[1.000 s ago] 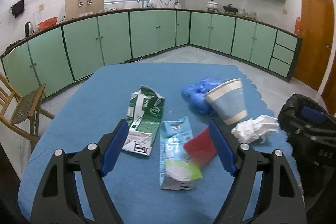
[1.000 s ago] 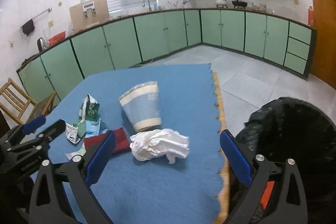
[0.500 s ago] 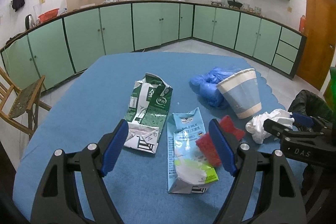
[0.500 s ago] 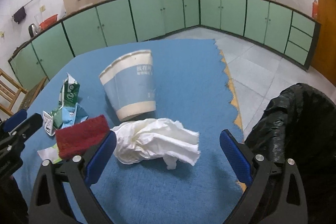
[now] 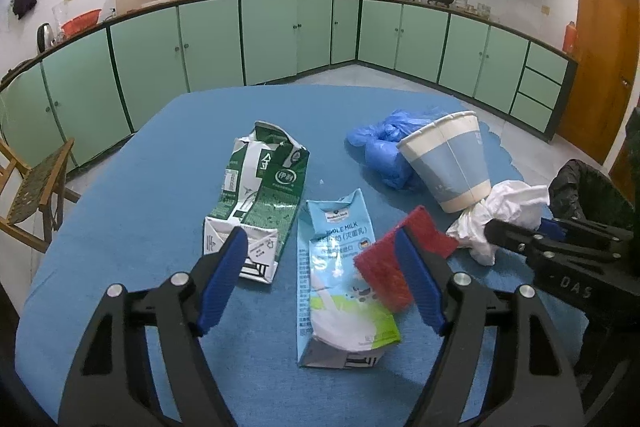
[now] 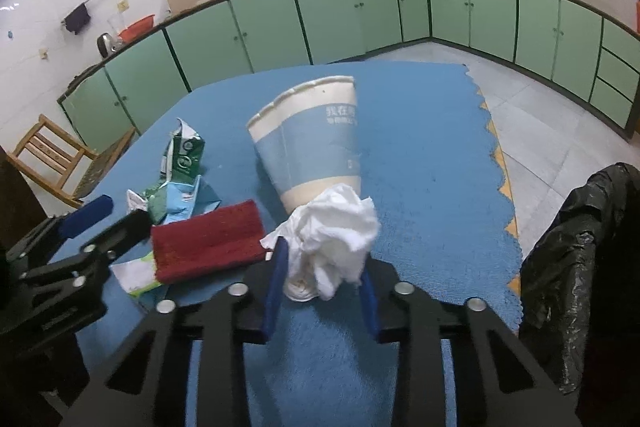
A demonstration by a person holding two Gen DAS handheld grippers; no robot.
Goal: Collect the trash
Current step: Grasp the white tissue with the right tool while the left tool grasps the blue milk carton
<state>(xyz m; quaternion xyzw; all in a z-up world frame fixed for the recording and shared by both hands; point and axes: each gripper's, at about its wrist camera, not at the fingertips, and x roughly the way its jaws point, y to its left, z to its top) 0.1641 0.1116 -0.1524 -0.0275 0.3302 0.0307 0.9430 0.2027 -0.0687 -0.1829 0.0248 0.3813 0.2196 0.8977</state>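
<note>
My right gripper (image 6: pixel 322 285) is shut on a crumpled white tissue (image 6: pixel 332 227), squeezed between its blue pads on the blue table mat; the tissue also shows in the left wrist view (image 5: pixel 504 215). My left gripper (image 5: pixel 320 283) is open and empty, hovering over a flattened light-blue milk carton (image 5: pixel 340 275) and a red sponge (image 5: pixel 400 255). A flattened green carton (image 5: pixel 256 187), an upside-down blue-and-white paper cup (image 5: pixel 452 163) and crumpled blue plastic (image 5: pixel 384 147) lie further back.
A black trash bag (image 6: pixel 576 267) hangs open beyond the mat's right edge. A wooden chair (image 5: pixel 32 195) stands left of the table. Green kitchen cabinets (image 5: pixel 280 35) line the far walls.
My right gripper moved forward and closed from wide open onto the white tissue. My left gripper moved slightly closer over the cartons and stayed open.
</note>
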